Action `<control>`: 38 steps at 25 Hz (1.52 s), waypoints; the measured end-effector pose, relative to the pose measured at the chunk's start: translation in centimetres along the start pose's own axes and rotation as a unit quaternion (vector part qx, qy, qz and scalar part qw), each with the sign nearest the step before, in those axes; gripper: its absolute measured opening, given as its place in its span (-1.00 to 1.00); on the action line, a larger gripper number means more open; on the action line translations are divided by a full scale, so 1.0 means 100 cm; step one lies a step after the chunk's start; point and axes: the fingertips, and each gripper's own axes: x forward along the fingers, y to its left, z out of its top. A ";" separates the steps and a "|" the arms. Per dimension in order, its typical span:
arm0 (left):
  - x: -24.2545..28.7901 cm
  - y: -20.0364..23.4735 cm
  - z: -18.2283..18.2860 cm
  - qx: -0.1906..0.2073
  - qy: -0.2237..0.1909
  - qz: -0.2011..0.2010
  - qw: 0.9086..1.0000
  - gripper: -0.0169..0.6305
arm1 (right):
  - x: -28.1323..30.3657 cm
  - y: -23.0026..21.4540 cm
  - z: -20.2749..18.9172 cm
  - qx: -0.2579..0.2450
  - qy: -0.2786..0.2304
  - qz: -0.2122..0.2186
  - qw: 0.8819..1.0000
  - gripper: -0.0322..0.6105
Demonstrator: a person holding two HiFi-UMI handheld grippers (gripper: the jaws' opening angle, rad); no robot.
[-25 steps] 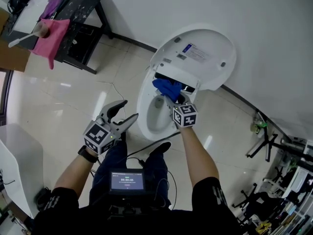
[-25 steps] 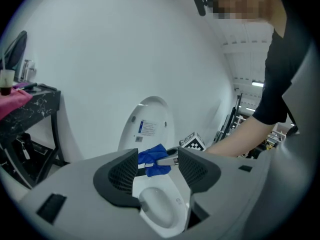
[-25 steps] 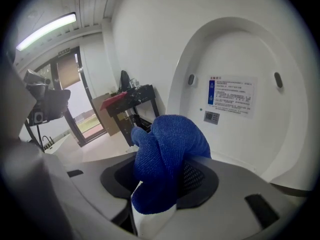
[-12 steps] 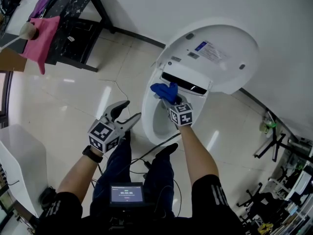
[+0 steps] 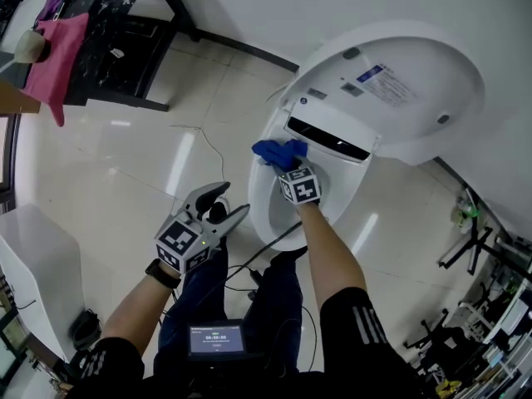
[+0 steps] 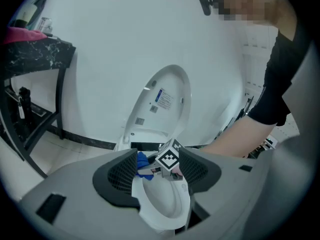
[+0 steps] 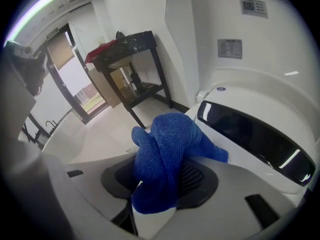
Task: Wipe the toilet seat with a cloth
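The white toilet stands with its lid (image 5: 399, 81) raised and its seat rim (image 5: 256, 194) exposed. A bunched blue cloth (image 5: 278, 151) rests on the back left of the rim, just below the dark slot of the rear housing. My right gripper (image 5: 283, 165) is shut on the cloth, which bulges out between its pads (image 7: 197, 176). The blue cloth (image 7: 167, 146) fills the middle of the right gripper view. My left gripper (image 5: 229, 199) hangs open over the floor, left of the bowl, with nothing in it. Through its jaws the left gripper (image 6: 157, 176) frames the seat rim (image 6: 145, 211) and cloth (image 6: 143, 164).
A black table (image 5: 125, 23) with a pink cloth (image 5: 54, 52) stands at the far left. A white unit (image 5: 29, 264) sits near the left edge. A cable (image 5: 208, 152) runs across the tiled floor. Metal racks (image 5: 474, 239) crowd the right. A screen device (image 5: 218, 337) hangs at the person's waist.
The right gripper has carried the blue cloth leftward along the back of the seat rim. The head has moved closer to the toilet. The left gripper stays open beside the bowl.
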 end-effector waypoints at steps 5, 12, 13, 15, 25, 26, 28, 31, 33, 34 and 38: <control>-0.005 0.001 -0.005 -0.001 0.008 -0.005 1.000 -0.18 | 0.026 -0.005 -0.030 0.000 0.072 -0.015 0.997 -0.27; -0.005 0.005 -0.020 0.002 0.010 0.002 1.000 -0.18 | 0.031 0.004 -0.032 -0.025 0.074 -0.006 0.997 -0.26; -0.004 0.006 -0.021 0.001 0.008 0.005 1.000 -0.18 | 0.032 0.004 -0.031 -0.032 0.073 -0.007 0.997 -0.26; -0.003 0.003 -0.021 0.005 0.008 0.004 1.000 -0.18 | 0.033 0.004 -0.030 -0.039 0.066 -0.008 0.997 -0.26; 0.002 -0.016 -0.016 -0.005 0.017 -0.003 1.000 -0.18 | 0.035 0.005 -0.039 -0.058 0.086 0.002 0.995 -0.26; 0.003 -0.017 -0.015 -0.005 0.017 -0.003 1.000 -0.18 | 0.034 0.003 -0.043 -0.055 0.093 0.000 0.994 -0.26; 0.004 -0.020 -0.013 -0.007 0.017 -0.001 1.000 -0.18 | 0.030 -0.001 -0.053 -0.044 0.104 -0.006 0.994 -0.26; 0.004 -0.019 -0.020 0.014 0.019 -0.007 1.000 -0.18 | 0.026 -0.004 -0.075 -0.035 0.125 -0.009 0.991 -0.26; 0.005 -0.020 -0.023 0.019 0.021 -0.008 1.000 -0.18 | 0.022 -0.011 -0.091 -0.036 0.141 -0.014 0.989 -0.26; 0.005 -0.021 -0.024 0.019 0.022 -0.008 1.000 -0.18 | 0.019 -0.015 -0.100 -0.031 0.148 -0.017 0.988 -0.26; 0.008 -0.028 -0.024 0.008 0.027 -0.006 1.000 -0.18 | 0.000 -0.026 -0.138 -0.003 0.176 -0.026 0.984 -0.27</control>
